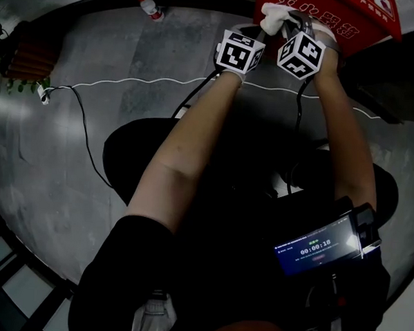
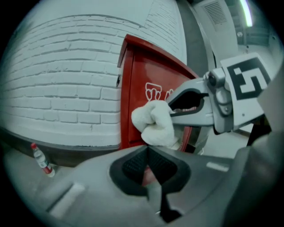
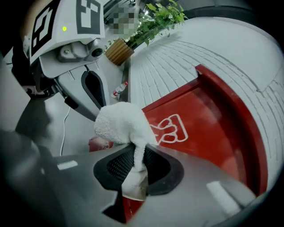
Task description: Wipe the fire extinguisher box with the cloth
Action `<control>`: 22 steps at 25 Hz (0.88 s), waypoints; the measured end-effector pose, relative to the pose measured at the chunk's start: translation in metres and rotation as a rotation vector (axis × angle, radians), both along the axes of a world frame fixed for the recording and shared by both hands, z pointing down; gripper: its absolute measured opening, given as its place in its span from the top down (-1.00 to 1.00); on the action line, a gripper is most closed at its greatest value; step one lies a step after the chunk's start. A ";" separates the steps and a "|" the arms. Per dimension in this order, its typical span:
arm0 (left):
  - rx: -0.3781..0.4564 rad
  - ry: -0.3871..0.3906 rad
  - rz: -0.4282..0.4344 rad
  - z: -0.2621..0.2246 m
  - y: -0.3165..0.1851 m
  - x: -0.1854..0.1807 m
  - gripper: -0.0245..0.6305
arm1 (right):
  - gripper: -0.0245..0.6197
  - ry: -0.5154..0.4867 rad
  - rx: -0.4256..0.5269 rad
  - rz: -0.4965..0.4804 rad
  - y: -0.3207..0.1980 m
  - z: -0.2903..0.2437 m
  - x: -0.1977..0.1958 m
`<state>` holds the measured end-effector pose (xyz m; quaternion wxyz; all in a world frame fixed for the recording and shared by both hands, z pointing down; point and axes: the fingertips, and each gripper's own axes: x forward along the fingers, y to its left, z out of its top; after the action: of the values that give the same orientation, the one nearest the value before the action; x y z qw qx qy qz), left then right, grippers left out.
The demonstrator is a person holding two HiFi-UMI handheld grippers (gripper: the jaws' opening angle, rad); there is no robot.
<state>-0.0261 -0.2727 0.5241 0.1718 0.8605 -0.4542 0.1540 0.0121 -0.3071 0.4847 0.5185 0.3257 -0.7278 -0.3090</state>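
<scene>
The cloth (image 3: 119,126) is white, nubbly terry, the box (image 3: 208,128) smooth red-painted metal by its look, with a soft sheen, the wall (image 2: 66,88) rough brick under matt white paint, the floor (image 1: 48,160) dull, mottled grey — and the pads (image 3: 116,167) black, finely ribbed rubber.

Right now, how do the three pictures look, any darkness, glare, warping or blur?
Head view: dim, corners vignetted black, the lower half nearly lost, only the screen glows. Left gripper view: fisheye bows the brick wall; the ceiling light flares. Right gripper view: evenly lit, cloth crisp, fire extinguisher box edges curve.
</scene>
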 end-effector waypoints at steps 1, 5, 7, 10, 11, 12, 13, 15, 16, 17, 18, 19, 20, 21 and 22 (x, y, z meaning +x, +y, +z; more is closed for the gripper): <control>-0.005 0.005 -0.006 0.004 0.001 -0.001 0.92 | 0.70 0.004 -0.011 -0.001 0.002 0.007 0.000; 0.000 0.005 -0.009 0.009 0.005 -0.006 0.92 | 0.70 0.007 -0.032 -0.015 0.013 0.023 -0.004; 0.000 -0.004 -0.003 0.016 0.004 -0.005 0.92 | 0.70 0.003 -0.049 -0.016 0.015 0.034 -0.005; -0.021 -0.012 -0.006 0.041 -0.004 -0.002 0.92 | 0.71 0.005 -0.097 -0.011 0.008 0.068 -0.002; -0.030 -0.014 -0.006 0.050 -0.006 -0.001 0.92 | 0.70 0.005 -0.113 -0.008 0.006 0.079 -0.001; -0.039 -0.017 -0.006 0.057 -0.007 0.000 0.92 | 0.70 0.005 -0.128 -0.007 0.004 0.088 0.000; -0.048 -0.018 -0.007 0.065 -0.007 0.000 0.92 | 0.70 0.006 -0.141 -0.007 0.004 0.097 0.000; -0.067 -0.020 -0.010 0.078 -0.007 0.001 0.92 | 0.70 0.013 -0.156 -0.014 0.005 0.111 0.000; -0.076 -0.021 -0.010 0.084 -0.008 0.001 0.92 | 0.70 0.017 -0.160 -0.018 0.006 0.118 -0.001; -0.083 -0.021 -0.008 0.091 -0.008 0.001 0.92 | 0.71 0.020 -0.163 -0.021 0.006 0.126 -0.001; -0.089 -0.019 -0.006 0.097 -0.010 0.002 0.92 | 0.70 0.022 -0.164 -0.023 0.006 0.133 -0.001; -0.095 -0.018 -0.005 0.103 -0.011 0.003 0.92 | 0.70 0.024 -0.164 -0.026 0.006 0.141 -0.001; -0.101 -0.021 -0.006 0.109 -0.013 0.002 0.92 | 0.70 0.028 -0.165 -0.029 0.005 0.148 -0.001; -0.108 -0.031 -0.010 0.117 -0.014 0.000 0.92 | 0.70 0.034 -0.168 -0.034 0.005 0.156 -0.002; -0.117 -0.046 -0.017 0.127 -0.015 -0.003 0.92 | 0.70 0.042 -0.173 -0.039 0.005 0.164 -0.002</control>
<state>-0.0287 -0.2877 0.6506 0.2125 0.8414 -0.4554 0.1986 0.0101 -0.3020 0.6490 0.5535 0.2590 -0.7470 -0.2619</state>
